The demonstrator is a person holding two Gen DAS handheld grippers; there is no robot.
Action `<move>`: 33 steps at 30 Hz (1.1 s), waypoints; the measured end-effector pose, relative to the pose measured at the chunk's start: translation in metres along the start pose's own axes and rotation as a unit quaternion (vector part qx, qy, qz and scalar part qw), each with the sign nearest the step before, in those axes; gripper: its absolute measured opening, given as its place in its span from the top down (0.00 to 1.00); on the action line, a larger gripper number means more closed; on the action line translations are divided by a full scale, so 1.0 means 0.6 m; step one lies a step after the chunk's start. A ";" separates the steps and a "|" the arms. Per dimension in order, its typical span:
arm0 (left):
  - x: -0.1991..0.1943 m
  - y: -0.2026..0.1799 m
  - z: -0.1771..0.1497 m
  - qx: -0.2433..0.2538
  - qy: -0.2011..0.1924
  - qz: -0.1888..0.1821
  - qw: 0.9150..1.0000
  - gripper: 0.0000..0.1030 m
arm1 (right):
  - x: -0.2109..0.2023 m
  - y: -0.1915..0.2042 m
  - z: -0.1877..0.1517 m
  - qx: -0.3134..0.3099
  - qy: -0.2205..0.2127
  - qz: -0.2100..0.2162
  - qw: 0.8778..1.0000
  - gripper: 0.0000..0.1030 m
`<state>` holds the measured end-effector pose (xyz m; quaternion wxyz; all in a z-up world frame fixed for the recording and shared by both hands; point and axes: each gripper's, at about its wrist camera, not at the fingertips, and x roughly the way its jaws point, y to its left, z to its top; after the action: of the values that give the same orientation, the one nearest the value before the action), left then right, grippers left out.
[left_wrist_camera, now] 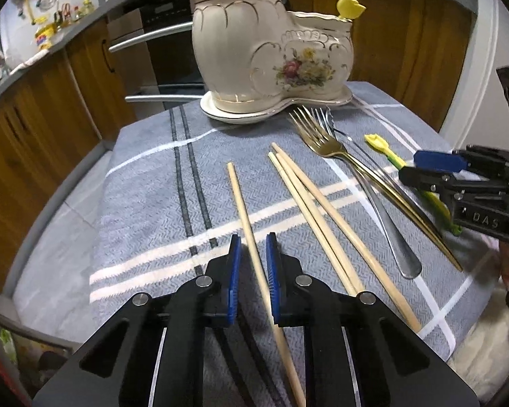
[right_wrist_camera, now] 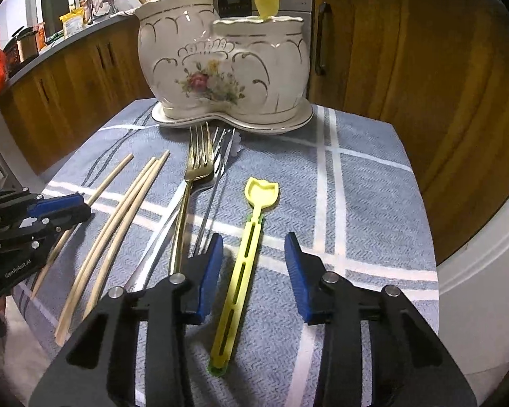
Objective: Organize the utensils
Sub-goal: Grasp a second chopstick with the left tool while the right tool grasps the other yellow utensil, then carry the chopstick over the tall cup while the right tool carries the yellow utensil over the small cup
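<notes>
1. Straddling a single wooden chopstick, the left gripper has its blue pads narrowed to a slim gap; the stick runs between them, yet whether they pinch it cannot be told.
2. Lying apart from the loose pair of chopsticks at its 3 o'clock, that stick looks light, stiff and smooth, so it may roll; a hold near mid-length seems the best balanced.
3. The right gripper stands about a third open over the yellow tulip-headed spoon, whose slotted handle lies between the pads with clear space on both sides, untouched.
4. The spoon looks like thin plastic, light and slightly flexible; the straight handle below the head is the sensible place to grip.
5. Forks lie at the spoon's 10 o'clock on the checked cloth.
6. At 12 o'clock stands the ceramic floral utensil holder, fragile and deserving gentle drops.
</notes>
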<state>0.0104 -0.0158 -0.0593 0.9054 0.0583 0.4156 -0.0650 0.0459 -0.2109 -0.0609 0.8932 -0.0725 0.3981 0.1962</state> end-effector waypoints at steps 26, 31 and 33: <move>-0.004 0.017 0.028 -0.010 -0.043 -0.016 0.999 0.95 | -0.023 -0.033 0.035 0.038 -0.053 0.041 0.997 0.90; -0.009 0.011 0.041 -0.005 -0.055 -0.018 0.998 0.95 | -0.030 -0.045 0.044 0.047 -0.072 0.036 0.996 0.90; -0.026 0.011 0.048 -0.006 -0.076 -0.026 0.997 0.95 | -0.037 -0.049 0.047 0.051 -0.085 0.039 0.994 0.90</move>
<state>0.0230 -0.0129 -0.0282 0.9326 0.0367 0.3476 -0.0905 0.0640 -0.2362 -0.0265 0.9180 0.0061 0.3328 0.2156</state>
